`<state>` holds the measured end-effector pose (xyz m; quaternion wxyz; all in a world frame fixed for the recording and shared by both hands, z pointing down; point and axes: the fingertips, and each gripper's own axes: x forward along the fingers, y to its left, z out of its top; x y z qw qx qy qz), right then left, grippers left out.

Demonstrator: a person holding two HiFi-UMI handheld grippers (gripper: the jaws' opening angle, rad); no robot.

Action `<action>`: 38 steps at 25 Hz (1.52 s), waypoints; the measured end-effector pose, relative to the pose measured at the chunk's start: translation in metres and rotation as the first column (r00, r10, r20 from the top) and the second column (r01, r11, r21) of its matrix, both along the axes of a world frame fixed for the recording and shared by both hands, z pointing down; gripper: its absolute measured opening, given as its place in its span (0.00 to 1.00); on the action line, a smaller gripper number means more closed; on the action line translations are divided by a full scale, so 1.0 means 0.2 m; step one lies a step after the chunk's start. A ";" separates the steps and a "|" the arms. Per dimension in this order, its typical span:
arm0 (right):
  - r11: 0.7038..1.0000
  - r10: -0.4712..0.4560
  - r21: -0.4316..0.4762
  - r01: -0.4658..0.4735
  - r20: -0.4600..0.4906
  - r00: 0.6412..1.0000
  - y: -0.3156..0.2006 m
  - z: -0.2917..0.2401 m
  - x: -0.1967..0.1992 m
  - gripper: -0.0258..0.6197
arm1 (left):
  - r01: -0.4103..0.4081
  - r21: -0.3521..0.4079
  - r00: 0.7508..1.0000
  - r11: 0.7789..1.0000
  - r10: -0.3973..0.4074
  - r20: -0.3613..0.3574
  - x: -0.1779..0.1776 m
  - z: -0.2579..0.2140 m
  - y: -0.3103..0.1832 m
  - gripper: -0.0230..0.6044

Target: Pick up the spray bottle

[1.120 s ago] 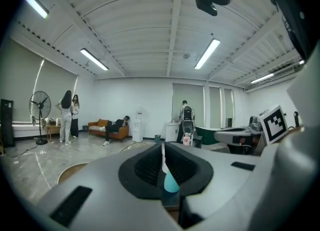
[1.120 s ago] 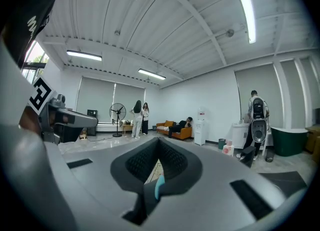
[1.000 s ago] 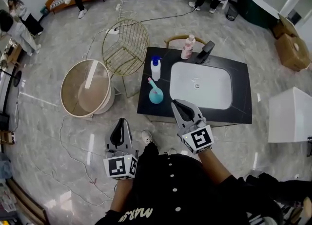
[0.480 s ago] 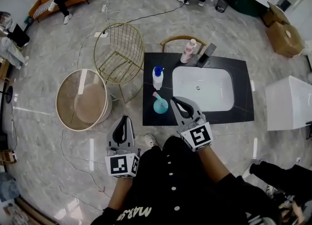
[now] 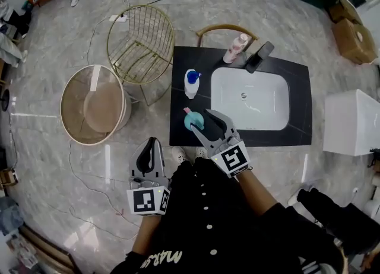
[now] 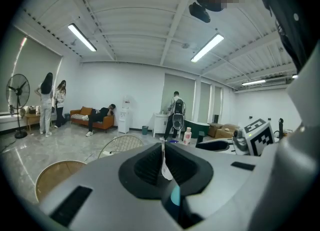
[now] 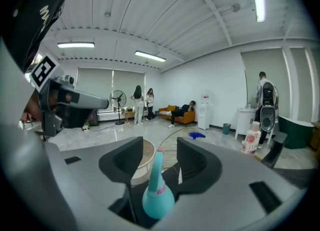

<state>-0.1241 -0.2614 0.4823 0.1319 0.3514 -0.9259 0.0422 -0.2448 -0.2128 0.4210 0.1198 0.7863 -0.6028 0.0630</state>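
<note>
The spray bottle (image 5: 190, 83), white with a blue trigger head, stands on the left side of the black counter (image 5: 297, 107); its blue head (image 7: 196, 135) shows beyond my right jaws. A teal long-necked bottle (image 5: 190, 121) with a pink tip stands nearer the counter's front edge. My right gripper (image 5: 203, 123) is over that edge and its jaws are opening. The teal bottle (image 7: 157, 190) stands between them, untouched by the pads. My left gripper (image 5: 151, 145) hangs shut and empty over the floor, left of the counter; in its own view the left gripper (image 6: 164, 157) shows no gap.
A white sink basin (image 5: 249, 98) fills the counter's middle, with a pink bottle (image 5: 236, 47) and a dark faucet (image 5: 261, 56) behind it. A gold wire chair (image 5: 141, 44) and a round tub (image 5: 92, 104) stand to the left. People are across the room.
Both grippers have moved forward and down toward the counter. The right jaws, shut before, now stand apart on either side of the teal bottle.
</note>
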 end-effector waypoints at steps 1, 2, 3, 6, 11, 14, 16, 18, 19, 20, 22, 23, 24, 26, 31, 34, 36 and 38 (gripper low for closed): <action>1.000 -0.012 -0.016 0.012 -0.011 1.000 0.00 0.06 -0.02 0.34 | -0.003 -0.016 1.000 1.000 0.003 0.004 0.01 0.03 0.01 0.08; 0.999 -0.025 -0.033 0.024 -0.020 0.999 0.00 0.12 -0.04 0.35 | -0.004 -0.036 1.000 0.999 0.004 0.006 0.02 0.05 0.03 0.08; 0.998 -0.038 -0.047 0.037 -0.025 0.999 0.01 0.18 -0.06 0.36 | -0.002 -0.059 1.000 0.998 0.002 0.005 0.02 0.09 0.04 0.08; 0.997 -0.057 -0.058 0.056 -0.021 0.998 -0.01 0.32 -0.10 0.37 | 0.016 -0.119 1.000 0.993 -0.016 0.007 0.02 0.19 0.08 0.08; 0.998 -0.039 -0.044 0.038 -0.014 0.999 -0.07 0.45 -0.14 0.36 | 0.056 -0.192 0.998 0.980 -0.053 0.019 -0.01 0.35 0.13 0.08; 0.999 -0.029 -0.031 0.028 -0.024 0.999 -0.08 0.48 -0.15 0.32 | 0.065 -0.225 0.998 0.972 -0.061 0.024 -0.02 0.40 0.17 0.08; 1.000 -0.022 -0.016 0.022 -0.026 0.999 -0.09 0.48 -0.15 0.27 | 0.070 -0.239 0.997 0.969 -0.066 0.029 -0.02 0.43 0.19 0.08; 1.000 -0.015 0.002 0.015 -0.017 1.000 -0.11 0.48 -0.15 0.25 | 0.077 -0.247 0.997 0.966 -0.071 0.033 -0.02 0.44 0.20 0.08; 1.000 -0.012 0.007 0.012 -0.013 1.000 -0.12 0.48 -0.15 0.24 | 0.079 -0.249 0.997 0.965 -0.073 0.034 -0.02 0.44 0.20 0.08; 1.000 -0.011 0.010 0.011 -0.010 1.000 -0.13 0.47 -0.14 0.24 | 0.080 -0.249 0.997 0.965 -0.073 0.035 -0.02 0.44 0.20 0.08; 1.000 -0.011 0.014 0.011 -0.006 1.000 -0.14 0.46 -0.14 0.22 | 0.080 -0.243 0.997 0.967 -0.073 0.039 -0.01 0.43 0.20 0.08; 1.000 -0.011 0.016 0.011 -0.004 1.000 -0.14 0.45 -0.13 0.21 | 0.081 -0.238 0.996 0.968 -0.073 0.041 -0.01 0.42 0.19 0.08; 1.000 -0.012 0.018 0.012 -0.002 1.000 -0.15 0.43 -0.12 0.21 | 0.081 -0.231 0.996 0.970 -0.073 0.043 -0.01 0.40 0.19 0.08; 1.000 -0.015 0.026 0.015 -0.001 1.000 -0.16 0.39 -0.11 0.21 | 0.081 -0.209 0.996 0.974 -0.072 0.047 -0.01 0.37 0.17 0.08; 0.998 -0.016 0.057 0.015 0.023 1.000 -0.18 0.20 -0.08 0.21 | 0.065 -0.149 0.997 0.987 -0.058 0.049 0.01 0.24 0.11 0.08; 0.997 -0.007 0.077 0.004 0.041 0.999 -0.20 0.07 -0.05 0.21 | 0.055 -0.102 0.998 0.993 -0.051 0.047 0.02 0.16 0.05 0.08; 0.997 0.008 0.077 -0.013 0.067 0.998 -0.21 -0.02 -0.02 0.21 | 0.052 -0.081 0.998 0.995 -0.049 0.047 0.01 0.11 0.01 0.08; 0.997 0.023 0.069 -0.029 0.084 0.996 -0.21 -0.10 0.02 0.21 | 0.047 -0.067 0.998 0.997 -0.044 0.046 0.02 0.06 0.00 0.08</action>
